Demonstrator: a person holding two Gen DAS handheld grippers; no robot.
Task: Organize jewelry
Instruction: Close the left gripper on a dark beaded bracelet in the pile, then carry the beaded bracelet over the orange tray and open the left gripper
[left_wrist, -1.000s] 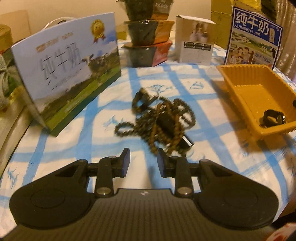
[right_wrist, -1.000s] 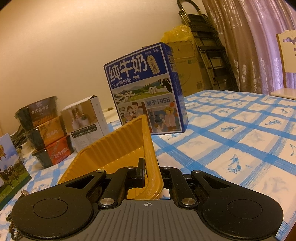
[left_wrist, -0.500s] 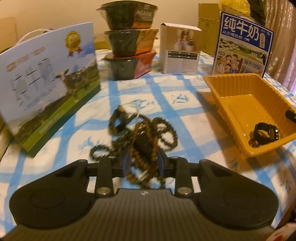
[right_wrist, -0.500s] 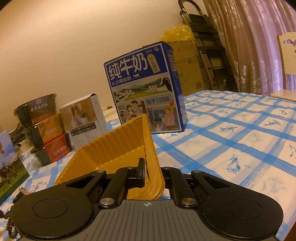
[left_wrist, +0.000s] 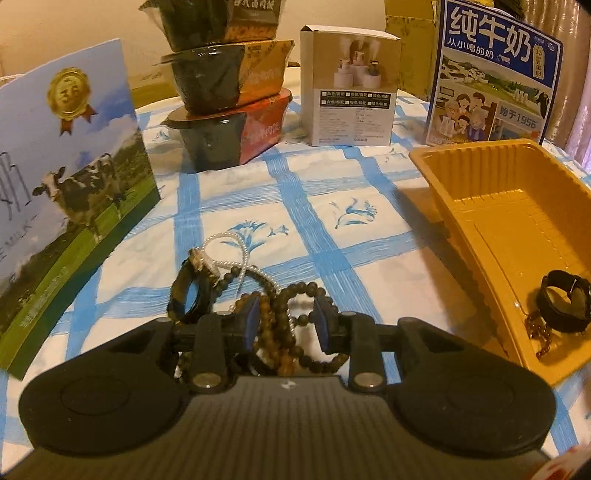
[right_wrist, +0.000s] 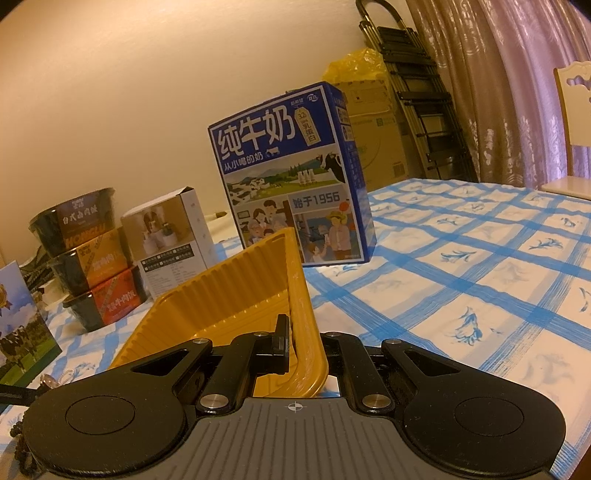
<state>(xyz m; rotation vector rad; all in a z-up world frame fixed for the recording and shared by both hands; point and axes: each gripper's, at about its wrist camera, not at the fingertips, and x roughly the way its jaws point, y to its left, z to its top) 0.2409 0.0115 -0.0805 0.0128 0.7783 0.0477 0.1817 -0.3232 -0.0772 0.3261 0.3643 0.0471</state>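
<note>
blue-checked tablecloth (left_wrist: 354, 254) holds the bead bracelet pile (left_wrist: 280, 325), now between the half-open left gripper (left_wrist: 286, 326) pads, ungripped; a second ago it lay ahead. yellow tray (left_wrist: 495, 206) holds a black bracelet (left_wrist: 563, 304); right gripper (right_wrist: 306, 345) stays clamped on its rim.

tangled bead bracelets (left_wrist: 284, 325), yellow tray (left_wrist: 491, 206) tilted

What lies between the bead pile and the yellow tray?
Only bare checked tablecloth, seen in the left wrist view; the bead pile and the yellow tray stand apart.
</note>
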